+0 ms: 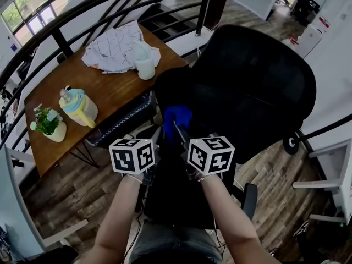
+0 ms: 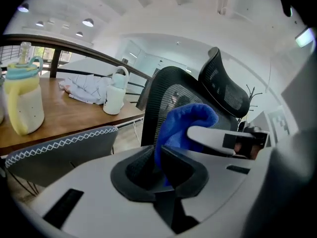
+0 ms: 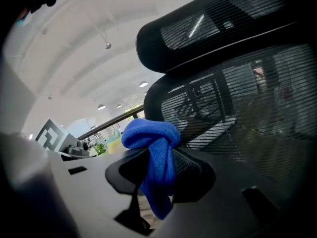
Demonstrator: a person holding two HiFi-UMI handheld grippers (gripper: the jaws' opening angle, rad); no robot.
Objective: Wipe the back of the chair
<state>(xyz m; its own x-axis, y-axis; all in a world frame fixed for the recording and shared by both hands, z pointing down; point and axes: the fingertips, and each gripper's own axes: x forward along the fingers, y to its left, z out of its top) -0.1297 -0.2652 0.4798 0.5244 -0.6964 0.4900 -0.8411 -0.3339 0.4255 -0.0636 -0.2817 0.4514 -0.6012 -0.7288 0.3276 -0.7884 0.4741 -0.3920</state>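
Pinched tight, the dark fingers [image 2: 136,171] of the left gripper [image 2: 159,168] clamp one hanging end of a blue cloth [image 2: 185,118]. The right gripper [image 3: 158,175] has its jaws closed on another fold of the same cloth, which bunches into a lump just above them. In the head view the two grippers sit side by side, near each other, with the cloth just ahead of them and between their tips. Beneath everything runs a wooden plank floor [image 1: 286,169], and a curved black railing [image 1: 82,15] sweeps round the far side. The black chair [image 1: 258,87] fills the right of the head view. Its mesh back [image 3: 247,113] stands directly behind the cloth in the right gripper view, and its headrest [image 3: 198,33] is above. Whether the cloth actually touches the mesh cannot be told. To the left stands a brown wooden table [image 1: 110,87], with a grey seat [image 1: 124,120] edged in white zigzag stitching tucked against its near side. On the tabletop, crumpled white fabric [image 1: 113,48] lies at the far end, and a white jug [image 1: 144,65] stands upright just beside it. A yellow bottle [image 1: 80,108] with a light blue top stands nearer the left end, and a small potted plant [image 1: 48,124] stands next to it.
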